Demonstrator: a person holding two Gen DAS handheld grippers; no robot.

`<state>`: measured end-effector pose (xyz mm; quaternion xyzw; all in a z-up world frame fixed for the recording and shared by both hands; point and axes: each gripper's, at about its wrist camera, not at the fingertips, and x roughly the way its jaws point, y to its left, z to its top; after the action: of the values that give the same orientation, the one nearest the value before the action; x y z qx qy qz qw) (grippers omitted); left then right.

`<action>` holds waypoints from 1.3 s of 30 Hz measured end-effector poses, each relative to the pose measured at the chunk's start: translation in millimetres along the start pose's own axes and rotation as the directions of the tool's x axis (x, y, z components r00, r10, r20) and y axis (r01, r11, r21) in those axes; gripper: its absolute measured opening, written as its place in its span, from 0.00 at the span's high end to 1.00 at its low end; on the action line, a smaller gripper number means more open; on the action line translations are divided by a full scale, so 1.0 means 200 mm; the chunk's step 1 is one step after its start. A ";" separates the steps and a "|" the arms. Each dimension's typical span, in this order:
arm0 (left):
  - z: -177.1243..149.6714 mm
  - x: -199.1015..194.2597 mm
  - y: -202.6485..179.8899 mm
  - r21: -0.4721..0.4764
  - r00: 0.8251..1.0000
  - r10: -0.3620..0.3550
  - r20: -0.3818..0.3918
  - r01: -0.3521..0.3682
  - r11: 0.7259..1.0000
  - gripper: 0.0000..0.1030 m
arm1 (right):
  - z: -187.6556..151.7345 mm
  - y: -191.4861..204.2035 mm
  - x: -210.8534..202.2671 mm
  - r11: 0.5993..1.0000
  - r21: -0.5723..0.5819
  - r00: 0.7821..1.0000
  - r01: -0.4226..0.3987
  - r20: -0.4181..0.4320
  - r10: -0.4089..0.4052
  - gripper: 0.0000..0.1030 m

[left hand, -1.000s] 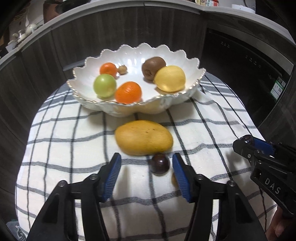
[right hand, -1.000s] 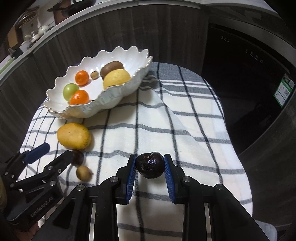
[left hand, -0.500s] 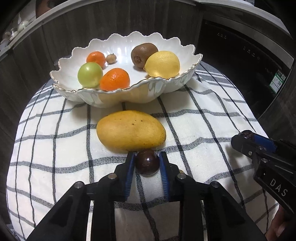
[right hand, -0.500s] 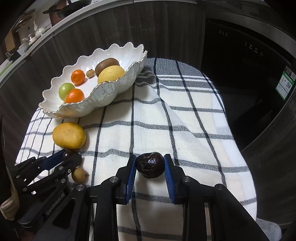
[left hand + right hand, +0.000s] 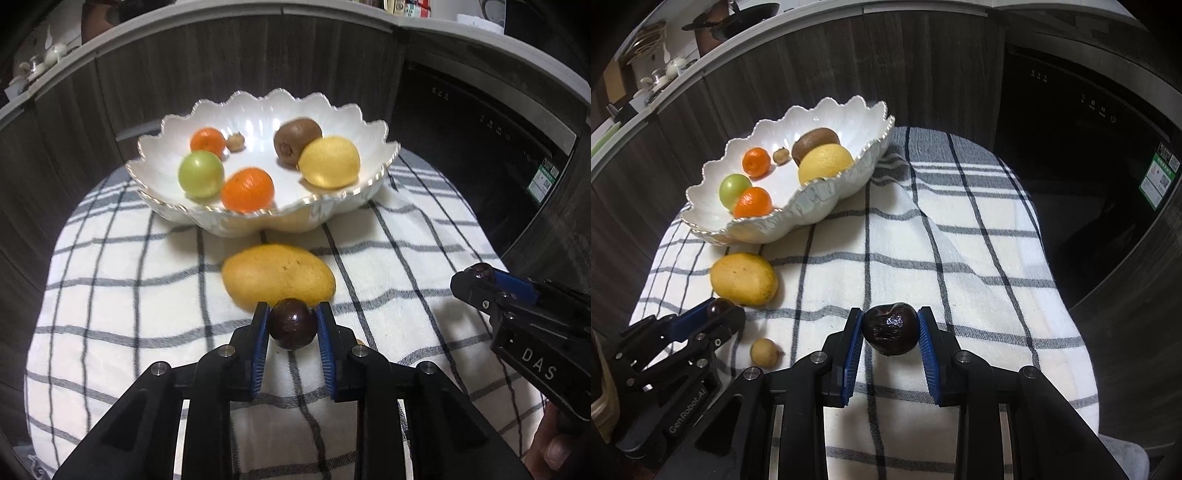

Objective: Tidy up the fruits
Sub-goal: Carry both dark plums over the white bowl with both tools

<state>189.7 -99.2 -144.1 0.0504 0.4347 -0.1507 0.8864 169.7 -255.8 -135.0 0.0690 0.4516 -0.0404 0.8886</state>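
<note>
Two dark fruits (image 5: 292, 324) (image 5: 891, 334), each between hand-held gripper (image 5: 291, 325) (image 5: 890, 334) pads.

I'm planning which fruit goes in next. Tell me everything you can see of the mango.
The mango is a yellow-orange oval with small dark specks and smooth, matte skin. It lies on its side on the checked cloth, just in front of the white scalloped bowl and apart from it. No gripper holds it; the left gripper sits near, shut on a dark round fruit.

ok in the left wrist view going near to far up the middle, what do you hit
left gripper shut on the dark round fruit → mango → near rim of the white scalloped bowl → orange → small brown fruit
</note>
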 end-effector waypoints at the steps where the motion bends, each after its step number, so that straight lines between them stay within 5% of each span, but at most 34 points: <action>1: 0.01 -0.02 0.01 -0.002 1.000 0.005 0.009 -0.005 1.000 0.75 | 0.01 0.01 -0.01 1.000 -0.002 1.000 -0.001 0.005 0.001 0.70; 20: 0.30 -0.22 0.21 -0.022 0.989 0.046 0.144 -0.044 0.999 0.75 | 0.26 0.24 -0.17 0.996 -0.079 0.992 -0.045 0.110 0.054 0.70; 39: 0.50 0.02 0.35 -0.031 0.991 0.045 0.123 -0.042 0.999 0.75 | 0.52 0.37 0.04 0.992 -0.104 0.992 -0.067 0.102 0.078 0.70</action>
<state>288.8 -54.5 -88.1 0.0377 0.3797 -0.1279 0.9155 267.0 -198.6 -73.5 0.0383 0.4025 0.0112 0.9145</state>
